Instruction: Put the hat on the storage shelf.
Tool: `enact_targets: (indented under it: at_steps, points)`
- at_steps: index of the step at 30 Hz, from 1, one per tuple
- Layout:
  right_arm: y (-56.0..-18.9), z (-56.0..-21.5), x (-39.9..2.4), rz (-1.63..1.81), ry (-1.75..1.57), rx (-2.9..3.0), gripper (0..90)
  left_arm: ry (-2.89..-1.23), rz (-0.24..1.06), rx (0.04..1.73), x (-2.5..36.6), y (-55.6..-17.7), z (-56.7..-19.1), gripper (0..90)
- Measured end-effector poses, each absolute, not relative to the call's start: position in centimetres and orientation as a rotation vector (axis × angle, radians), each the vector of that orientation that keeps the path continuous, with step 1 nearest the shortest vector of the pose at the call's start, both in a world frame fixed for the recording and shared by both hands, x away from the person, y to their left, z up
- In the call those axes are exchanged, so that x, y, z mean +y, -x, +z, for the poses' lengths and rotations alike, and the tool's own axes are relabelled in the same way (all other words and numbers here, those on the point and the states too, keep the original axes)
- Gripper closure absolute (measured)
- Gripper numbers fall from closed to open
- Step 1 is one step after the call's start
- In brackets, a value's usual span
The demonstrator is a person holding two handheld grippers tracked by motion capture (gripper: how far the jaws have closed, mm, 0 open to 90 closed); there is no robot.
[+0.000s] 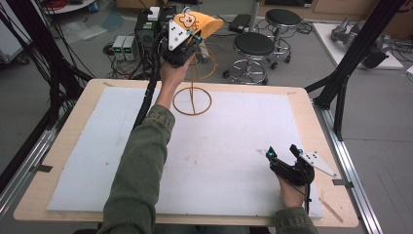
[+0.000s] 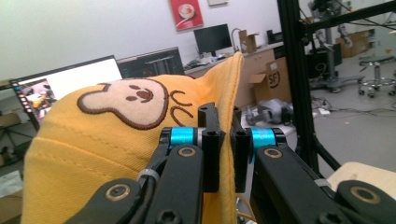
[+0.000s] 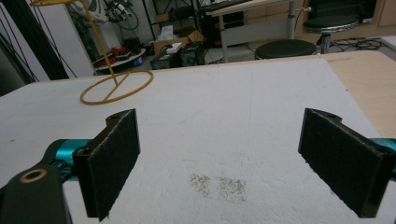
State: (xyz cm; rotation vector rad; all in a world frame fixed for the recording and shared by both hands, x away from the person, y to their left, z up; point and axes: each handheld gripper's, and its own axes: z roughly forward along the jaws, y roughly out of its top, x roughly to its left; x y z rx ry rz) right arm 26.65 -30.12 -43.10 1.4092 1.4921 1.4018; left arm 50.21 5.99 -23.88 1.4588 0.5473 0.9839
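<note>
Yellow cap (image 1: 202, 23) hangs pinched in our left gripper (image 1: 191, 40) above the wire stand (image 1: 193, 100), brim pointing right; we judge lowering it on comes next. Left gripper view: jaws clamp the brim edge. Right gripper view: our right gripper (image 3: 219, 158) rests released.

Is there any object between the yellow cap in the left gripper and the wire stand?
Nothing visible is in the way. The left gripper holds the yellow cap just above the wire stand, with only air between them.
</note>
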Motion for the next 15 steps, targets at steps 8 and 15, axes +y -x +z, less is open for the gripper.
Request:
enact_targets:
  at_steps: [8,15]
  points:
    - [-26.6,-43.1,-30.2,1.404,-1.417,1.489,11.5,-1.471,0.862,0.509,5.3,-50.4,-25.9,87.0]
    - [-26.6,-43.1,-30.3,1.400,-1.421,1.481,11.5,-1.503,0.822,0.532,5.6,-50.9,-27.3,86.9]
